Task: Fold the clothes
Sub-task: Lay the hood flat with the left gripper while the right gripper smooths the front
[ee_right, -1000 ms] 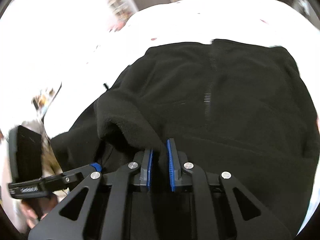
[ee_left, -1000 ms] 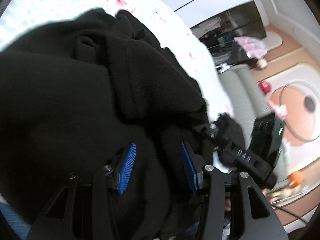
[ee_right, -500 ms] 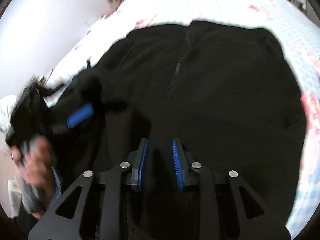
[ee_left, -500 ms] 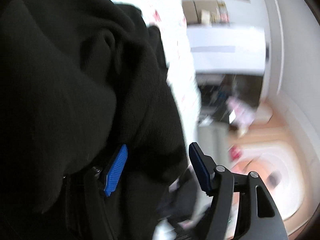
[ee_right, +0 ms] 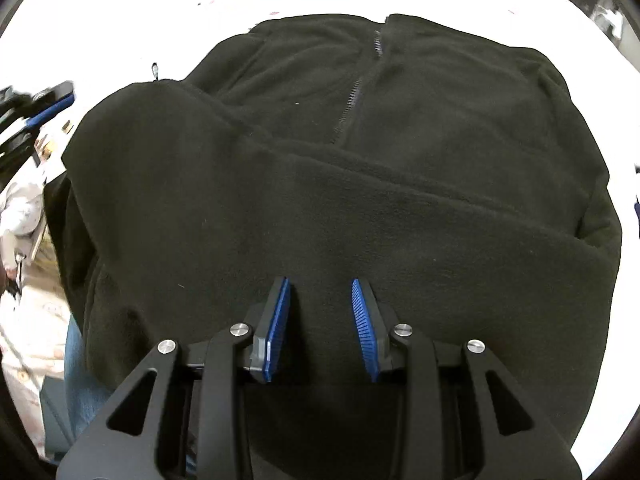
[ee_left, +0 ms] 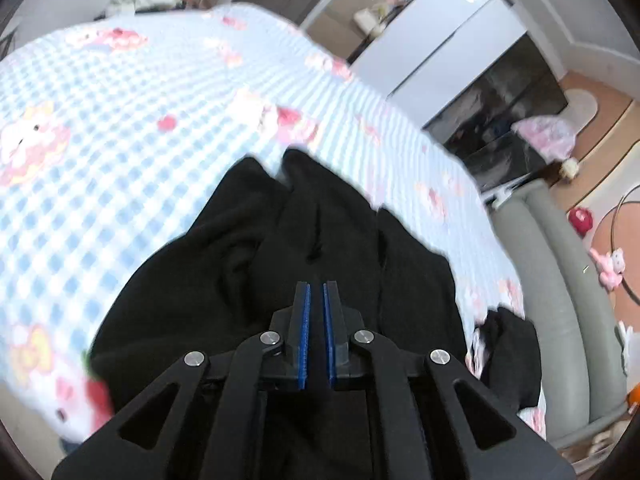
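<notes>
**Black fleece on bed, left gripper closed, right gripper open**

Black fleece jacket [ee_right: 360, 184] lies on the checked bedspread [ee_left: 120, 128], blue-white with pink cartoon prints. Zipper [ee_right: 352, 96] faces up, runs down the chest; a fold of fleece lies across the lower part, covering the zipper's bottom end.

Left gripper [ee_left: 316, 296]: blue pads nearly together, only a thin gap, nothing clearly caught between them. It sits above a bunched part of the jacket, near the bed's edge. Contact with the cloth: cannot tell.

Right gripper [ee_right: 320, 296]: jaws spread apart, empty, just over the folded fleece near its near edge.

Grey bed frame [ee_left: 560, 280] at right in the left wrist view, a second dark garment [ee_left: 508, 356] draped at the mattress edge beside it.
</notes>
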A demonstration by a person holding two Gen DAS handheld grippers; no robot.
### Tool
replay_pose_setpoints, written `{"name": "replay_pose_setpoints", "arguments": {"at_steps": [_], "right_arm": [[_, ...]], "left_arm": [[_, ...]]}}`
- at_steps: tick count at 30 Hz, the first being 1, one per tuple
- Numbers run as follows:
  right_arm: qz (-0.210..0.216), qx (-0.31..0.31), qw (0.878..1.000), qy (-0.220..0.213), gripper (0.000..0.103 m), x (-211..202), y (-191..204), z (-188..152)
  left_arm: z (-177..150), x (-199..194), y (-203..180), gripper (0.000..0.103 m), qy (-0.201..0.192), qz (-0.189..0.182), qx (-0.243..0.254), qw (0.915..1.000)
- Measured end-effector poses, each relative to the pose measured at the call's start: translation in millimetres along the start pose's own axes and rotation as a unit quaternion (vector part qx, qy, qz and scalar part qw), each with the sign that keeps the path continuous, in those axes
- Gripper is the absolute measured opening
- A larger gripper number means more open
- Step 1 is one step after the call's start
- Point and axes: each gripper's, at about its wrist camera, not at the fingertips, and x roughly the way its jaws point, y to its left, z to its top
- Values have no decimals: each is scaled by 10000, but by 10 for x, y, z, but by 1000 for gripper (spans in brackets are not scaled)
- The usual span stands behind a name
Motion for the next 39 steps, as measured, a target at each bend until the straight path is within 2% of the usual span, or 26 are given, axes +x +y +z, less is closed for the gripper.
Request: {"name": "replay_pose_setpoints", "arguments": {"at_steps": [1,3,6,8,11,13,14,17,19,21,23,25,27,30,31,32,34,39], "right_arm": [[78,18,10000,-56,41,-33,31,6],[182,-87,9997,-156,46,-67,101,21],[-105,-314,9993,-185,47,-66,179,31],[-95,-261,9996,-112,47,-47,173,24],[433,-416,9980,-203,50,-75,336,105],[702,-682,9947,-305,73,-158,539,142],[765,-821,9931,-354,77,-183,639,174],[800,-1234,9884,-375,81,-149,922,317],[770,-1459,9857,-339,82,5,1113,482],[695,-1627,9835,-373,82,112,1228,570],[412,-1708,9833,-477,77,298,1302,750],[199,-1566,9865,-424,28,459,1261,912],[225,-1184,9916,-461,22,497,1113,1034],[378,-705,9939,-759,16,337,857,1072],[418,-654,9938,-795,15,299,805,1054],[434,-675,9935,-814,15,273,772,1034],[397,-697,9935,-808,14,278,732,1007],[572,-268,9947,-814,13,259,551,907]], "left_arm": [[-38,35,10,7,96,-26,12,9999],[-114,104,30,8,289,-77,35,9995],[-228,208,61,9,578,-153,69,9982],[-303,277,81,9,770,-204,92,9968],[-375,415,45,16,1013,-293,167,9943],[-277,507,-83,19,970,-405,256,9941],[-229,530,-122,22,925,-471,257,9943],[-127,505,-214,34,769,-537,310,9951],[-80,441,-260,35,663,-462,378,9960],[-64,319,-152,36,624,-385,355,9967],[-104,322,-40,38,688,-611,84,9957],[-152,347,68,38,766,-884,-225,9929],[-200,372,175,39,843,-1155,-534,9883],[-273,409,337,48,955,-1557,-996,9781],[-291,442,404,54,967,-1914,-1356,9673],[-305,490,413,61,958,-2074,-1541,9613],[-331,591,382,76,934,-2172,-1714,9564],[-396,845,304,77,871,-2412,-2142,9425]]}}
